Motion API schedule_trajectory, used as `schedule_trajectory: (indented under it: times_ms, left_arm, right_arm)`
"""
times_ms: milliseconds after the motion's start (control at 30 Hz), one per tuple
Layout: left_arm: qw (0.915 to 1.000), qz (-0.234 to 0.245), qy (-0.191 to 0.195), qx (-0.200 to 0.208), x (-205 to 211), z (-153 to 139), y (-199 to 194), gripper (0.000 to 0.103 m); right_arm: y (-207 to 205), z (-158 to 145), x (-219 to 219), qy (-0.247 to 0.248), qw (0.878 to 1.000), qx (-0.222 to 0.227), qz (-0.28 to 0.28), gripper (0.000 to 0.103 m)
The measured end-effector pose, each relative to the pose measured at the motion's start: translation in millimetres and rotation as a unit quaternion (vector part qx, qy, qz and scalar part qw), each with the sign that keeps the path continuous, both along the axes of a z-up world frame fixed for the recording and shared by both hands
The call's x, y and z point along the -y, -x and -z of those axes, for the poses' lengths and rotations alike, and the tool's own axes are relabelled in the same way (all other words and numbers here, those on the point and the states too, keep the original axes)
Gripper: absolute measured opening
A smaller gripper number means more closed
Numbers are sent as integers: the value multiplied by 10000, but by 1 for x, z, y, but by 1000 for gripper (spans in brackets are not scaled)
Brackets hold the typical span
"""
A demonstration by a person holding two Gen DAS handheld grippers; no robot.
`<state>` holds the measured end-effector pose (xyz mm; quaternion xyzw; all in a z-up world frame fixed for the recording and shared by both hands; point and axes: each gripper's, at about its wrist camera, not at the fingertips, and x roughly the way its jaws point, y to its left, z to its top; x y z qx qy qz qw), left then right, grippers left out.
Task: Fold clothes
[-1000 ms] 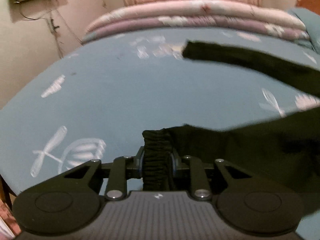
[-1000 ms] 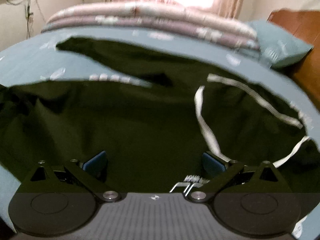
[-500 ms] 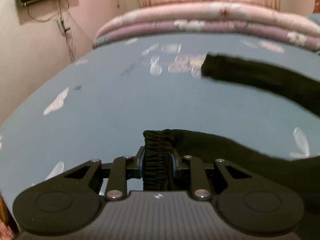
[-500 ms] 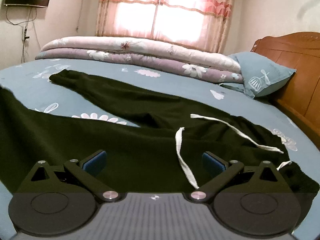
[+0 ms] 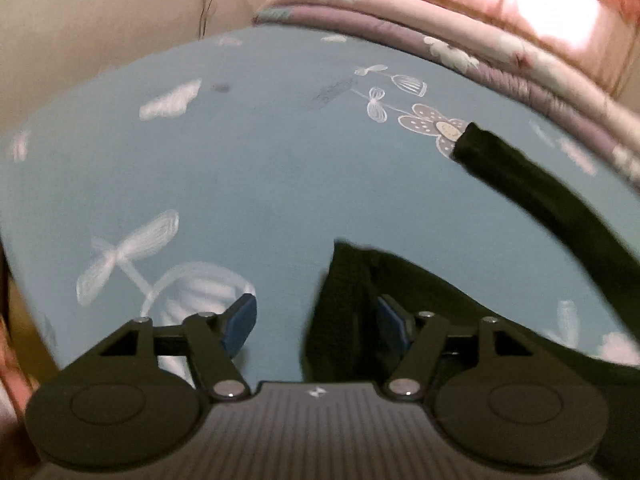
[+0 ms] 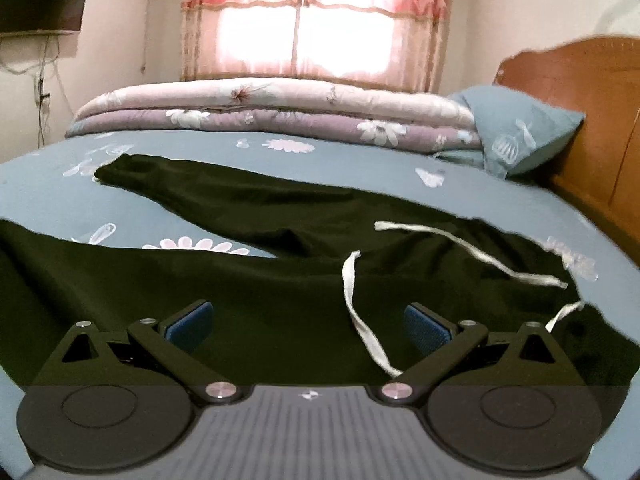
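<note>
Black trousers (image 6: 280, 292) lie spread on the blue bed sheet (image 5: 248, 168), with a white drawstring (image 6: 360, 320) loose at the waist. My left gripper (image 5: 316, 320) hovers over the sheet and its jaws are opening. The near leg's ribbed cuff (image 5: 344, 304) sits between them, resting against the right pad, while the left pad (image 5: 240, 320) stands clear of it. The far leg (image 5: 540, 188) runs off to the upper right. My right gripper (image 6: 306, 324) is open just above the waist area, nothing between its pads.
A folded flowered quilt (image 6: 280, 112) lies along the bed's far side, a blue pillow (image 6: 520, 136) beside it against the wooden headboard (image 6: 588, 92). A screen (image 6: 40, 0) hangs on the left wall. The bed's left edge drops off near my left gripper.
My left gripper was shut on the cuff and has now spread its jaws off it, rolling as it shifted. The right gripper lifted away from the trousers and stayed open.
</note>
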<state>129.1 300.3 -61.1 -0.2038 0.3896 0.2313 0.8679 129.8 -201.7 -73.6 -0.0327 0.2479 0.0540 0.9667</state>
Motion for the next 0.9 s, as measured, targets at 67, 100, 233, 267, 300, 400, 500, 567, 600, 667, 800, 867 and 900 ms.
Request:
schedule_trajectory:
  times_ms: [67,100,233,267,300,400,500,567,600,667,800,867,900]
  left_arm:
    - [9988,-69,473,75,-1,5,16,68]
    - [9976,-103,677,81,-1,10,21,68]
    - [9907,-200,1342,118,0,37,37,67]
    - [9879,-208,1529,182,0,43,38,67]
    - [9850,-236,1689,259,0,49,38,67]
    - [9752,-276,2133,528,-1,62,33,67]
    - [9646,-165,2505,807,-1,66,23,67]
    - [9602,-112,2590,1036,1,60,17,67]
    - [9587,-99,2596,1158,1,56,15,67]
    - [9585,-110,2469,1422,1,44,14,67]
    - [9569,-303,2111,1971,-10,17,22,67]
    - [9548,-491,1912,2224,-17,5,30,68]
    - [9548,-600,1760,2319,-20,0,34,71]
  right_arm:
    - [0,-1,6,-207,9998,-62,8,103]
    - [1,-1,8,-293,9995,-88,19,103]
    - [2,0,20,-492,9986,-162,129,103]
    - [3,1,22,-515,9984,-181,162,103]
    - [2,2,24,-530,9982,-213,193,103]
    - [2,6,29,-579,9974,-310,284,103]
    - [-1,8,33,-690,9962,-414,335,103]
    - [-3,8,34,-778,9953,-477,328,103]
    - [-4,9,35,-821,9948,-509,320,103]
    - [-6,9,33,-843,9945,-556,283,103]
    - [-6,11,29,-725,9954,-592,217,103]
    - [-5,11,28,-700,9956,-599,195,103]
    - [-5,11,28,-699,9955,-606,187,103]
